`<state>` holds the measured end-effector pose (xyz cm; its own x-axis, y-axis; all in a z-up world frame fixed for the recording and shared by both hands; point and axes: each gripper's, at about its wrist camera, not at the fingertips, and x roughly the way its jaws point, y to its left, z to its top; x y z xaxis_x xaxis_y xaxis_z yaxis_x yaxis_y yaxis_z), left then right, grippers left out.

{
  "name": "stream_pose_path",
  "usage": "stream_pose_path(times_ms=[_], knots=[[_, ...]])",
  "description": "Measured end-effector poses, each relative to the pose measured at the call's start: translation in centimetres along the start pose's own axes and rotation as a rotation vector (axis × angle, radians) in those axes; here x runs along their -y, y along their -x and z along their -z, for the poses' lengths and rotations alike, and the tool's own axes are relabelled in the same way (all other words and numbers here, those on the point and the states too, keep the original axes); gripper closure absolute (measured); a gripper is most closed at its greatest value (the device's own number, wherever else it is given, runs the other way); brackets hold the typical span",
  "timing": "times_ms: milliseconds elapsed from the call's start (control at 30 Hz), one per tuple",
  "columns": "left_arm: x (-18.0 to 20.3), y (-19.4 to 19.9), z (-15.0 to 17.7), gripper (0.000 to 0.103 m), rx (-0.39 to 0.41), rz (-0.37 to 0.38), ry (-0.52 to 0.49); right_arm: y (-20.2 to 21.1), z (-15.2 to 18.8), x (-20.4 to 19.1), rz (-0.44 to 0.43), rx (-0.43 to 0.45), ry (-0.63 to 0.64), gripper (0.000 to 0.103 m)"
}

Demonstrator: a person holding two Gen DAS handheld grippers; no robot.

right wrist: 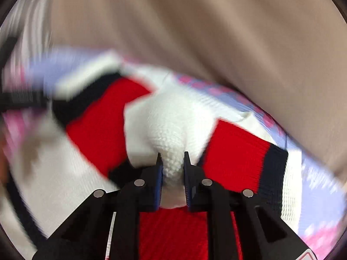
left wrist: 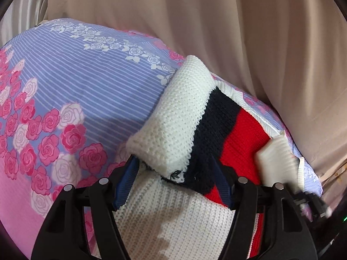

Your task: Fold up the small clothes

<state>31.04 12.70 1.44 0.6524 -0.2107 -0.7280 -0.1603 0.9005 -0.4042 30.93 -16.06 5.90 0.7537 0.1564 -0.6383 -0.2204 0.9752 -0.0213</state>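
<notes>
The right gripper (right wrist: 173, 162) had its jaws clamped on the sweater's (left wrist: 216, 117) white sleeve (right wrist: 171, 130); the left gripper (left wrist: 175, 169) stood open, the other sleeve (left wrist: 173, 117) lying lengthwise just ahead

sweater (left wrist: 177, 212) lies on bedsheet (left wrist: 86, 91), before curtain (left wrist: 238, 32).
</notes>
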Motion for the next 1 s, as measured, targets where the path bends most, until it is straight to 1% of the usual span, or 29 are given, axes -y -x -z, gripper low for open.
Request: stream_pose_path(times_ms=[67, 100, 133, 167, 200, 233, 267, 300, 367, 433, 500, 567, 600, 633, 667, 700, 733, 767, 800, 867, 900, 933, 967, 1000], knots=[[0.1, 0.1, 0.1, 0.04, 0.011, -0.004, -0.004, 1.7, 0.5, 5.2, -0.044, 0.039, -0.204, 0.088], [0.2, 0.0, 0.4, 0.04, 0.011, 0.004, -0.016, 1.7, 1.4, 7.9, -0.048, 0.028, -0.294, 0.085], [0.5, -0.3, 0.7, 0.04, 0.002, 0.006, -0.03, 0.8, 2.4, 9.8, -0.01, -0.019, -0.324, 0.077], [0.6, -0.5, 0.9, 0.04, -0.006, -0.009, -0.043, -0.2, 3.4, 11.0, 0.056, -0.085, -0.321, 0.076], [0.9, -0.7, 1.2, 0.04, -0.009, -0.02, -0.056, -0.7, 4.1, 11.8, 0.085, -0.124, -0.332, 0.076], [1.2, -0.7, 1.4, 0.04, -0.007, -0.022, -0.062, -0.8, 5.0, 12.8, 0.068, -0.145, -0.365, 0.076], [1.3, -0.4, 1.6, 0.04, -0.003, -0.018, -0.061, -0.3, 5.7, 13.8, 0.012, -0.136, -0.418, 0.073], [1.5, 0.0, 1.8, 0.04, -0.001, 0.008, -0.049, 0.4, 6.0, 14.3, -0.022, -0.114, -0.449, 0.069], [1.7, 0.7, 2.0, 0.04, -0.005, 0.049, -0.022, 1.5, 6.0, 15.0, -0.046, -0.06, -0.475, 0.046], [2.0, 1.2, 2.2, 0.04, -0.01, 0.081, 0.003, 1.5, 5.3, 15.4, -0.045, -0.046, -0.47, 0.039], [1.8, 1.1, 2.1, 0.039, -0.031, 0.107, 0.03, 0.2, 4.6, 15.7, -0.043, -0.072, -0.473, 0.038], [1.6, 0.2, 1.7, 0.04, -0.055, 0.098, 0.062, -1.7, 4.2, 15.9, -0.032, -0.11, -0.487, 0.038], [1.5, -0.5, 1.5, 0.04, -0.055, 0.072, 0.076, -2.2, 4.5, 15.9, -0.018, -0.124, -0.491, 0.039], [1.6, -0.7, 1.4, 0.043, -0.057, 0.052, 0.081, -2.7, 4.4, 15.8, -0.003, -0.131, -0.491, 0.05], [1.6, -1.1, 1.1, 0.053, -0.059, 0.031, 0.081, -3.1, 4.1, 15.4, 0.011, -0.135, -0.479, 0.076], [1.8, -1.5, 0.9, 0.059, -0.061, 0.016, 0.08, -3.1, 3.4, 15.0, -0.022, -0.131, -0.466, 0.091], [1.9, -1.7, 0.8, 0.073, -0.065, 0.004, 0.076, -2.0, 2.8, 14.8, -0.066, -0.09, -0.473, 0.093], [2.0, -1.5, 0.5, 0.084, -0.065, 0.003, 0.073, -0.3, 2.4, 14.8, -0.089, -0.03, -0.47, 0.093], [2.0, -1.3, 0.2, 0.086, -0.059, 0.008, 0.07, 2.7, 1.6, 14.3, -0.123, 0.071, -0.448, 0.093], [2.0, 0.0, 0.2, 0.089, -0.012, 0.013, 0.069, 6.5, 1.5, 14.1, -0.141, 0.177, -0.426, 0.094], [2.0, 0.6, 0.2, 0.089, 0.007, 0.004, 0.057, 7.6, 1.9, 14.3, -0.113, 0.208, -0.412, 0.094], [2.0, 0.6, 0.2, 0.089, 0.019, -0.007, 0.043, 7.1, 2.8, 14.7, -0.024, 0.177, -0.388, 0.094], [2.1, 0.4, 0.5, 0.089, 0.019, -0.012, 0.025, 5.7, 3.5, 15.1, 0.03, 0.116, -0.37, 0.094], [2.3, -0.4, 0.9, 0.09, -0.007, -0.02, 0.008, 2.6, 4.7, 15.8, 0.089, -0.011, -0.371, 0.094]])
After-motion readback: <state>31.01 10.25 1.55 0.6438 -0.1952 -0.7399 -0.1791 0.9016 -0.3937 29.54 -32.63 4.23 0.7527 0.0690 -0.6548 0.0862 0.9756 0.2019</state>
